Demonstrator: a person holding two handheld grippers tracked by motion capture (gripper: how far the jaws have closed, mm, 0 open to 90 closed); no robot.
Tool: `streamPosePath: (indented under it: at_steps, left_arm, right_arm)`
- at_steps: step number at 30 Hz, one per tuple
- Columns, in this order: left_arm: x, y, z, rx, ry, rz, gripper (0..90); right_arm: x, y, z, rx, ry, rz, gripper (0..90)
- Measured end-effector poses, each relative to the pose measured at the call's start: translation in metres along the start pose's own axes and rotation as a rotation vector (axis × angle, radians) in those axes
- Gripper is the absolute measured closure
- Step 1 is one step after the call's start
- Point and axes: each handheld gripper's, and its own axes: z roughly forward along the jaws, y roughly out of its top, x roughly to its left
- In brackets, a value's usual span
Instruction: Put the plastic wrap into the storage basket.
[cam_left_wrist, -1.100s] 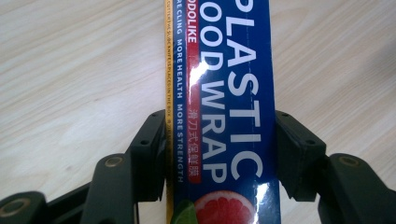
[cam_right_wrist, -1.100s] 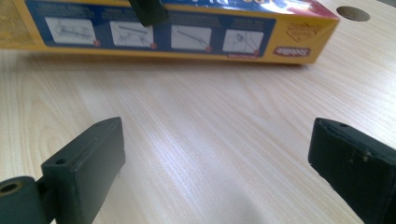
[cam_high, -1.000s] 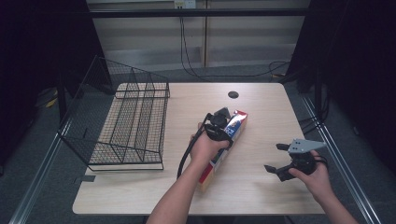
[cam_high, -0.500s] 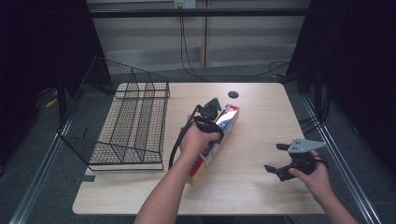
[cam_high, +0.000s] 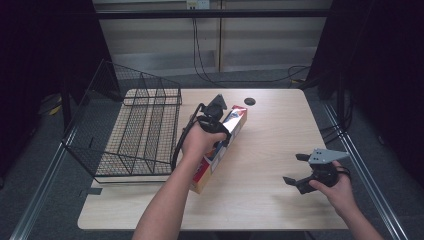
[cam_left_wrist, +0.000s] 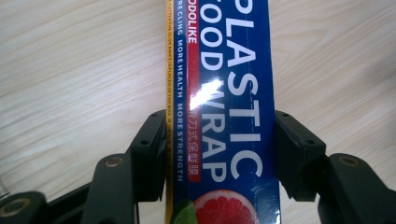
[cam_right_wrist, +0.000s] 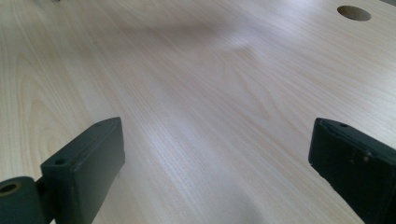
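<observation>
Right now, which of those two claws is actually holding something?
The left claw, beside the wire rack: its jaws are clamped on the plastic wrap box. The right claw is spread open above bare table.

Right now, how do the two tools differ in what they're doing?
The left tool has its jaws closed against both sides of the plastic wrap box; the right tool is spread wide with nothing between its jaws. The left tool sits mid-table beside the wire rack; the right tool is near the table's right front edge. Both are black, hand-held and over the wooden table.
</observation>
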Motion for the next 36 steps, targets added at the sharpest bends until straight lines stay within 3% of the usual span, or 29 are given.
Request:
streamPosePath:
  at_steps: [3,5,6,17,26,30,33,36]
  left_arm:
    - [0.004,0.001,-0.007,0.005,0.002,-0.014,43.4]
    - [0.006,0.001,-0.011,-0.01,0.0,-0.047,43.4]
    - [0.008,0.001,-0.013,-0.009,0.001,-0.038,43.4]
    - [0.017,0.004,-0.032,-0.025,0.001,-0.084,43.5]
    - [0.021,0.007,-0.044,-0.023,0.002,-0.086,43.5]
    - [0.022,0.008,-0.048,-0.032,-0.006,-0.113,43.5]
    - [0.025,0.009,-0.052,-0.02,0.006,-0.095,43.5]
    - [0.025,0.009,-0.056,-0.031,0.003,-0.12,43.4]
  right_arm:
    - [0.0,0.0,0.0,-0.004,0.002,0.0,3.4]
    - [0.0,0.0,0.0,-0.003,0.0,0.0,3.4]
    - [0.0,0.0,0.0,-0.003,0.004,-0.001,3.4]
    - [0.0,0.001,0.0,-0.006,0.002,-0.001,3.4]
    - [0.001,0.001,0.001,0.0,0.014,-0.004,3.5]
    - [0.001,0.001,0.001,-0.003,0.009,-0.005,3.5]
    - [0.001,0.001,0.001,-0.001,0.01,-0.007,3.4]
    - [0.001,0.002,0.001,-0.005,0.009,-0.007,3.4]
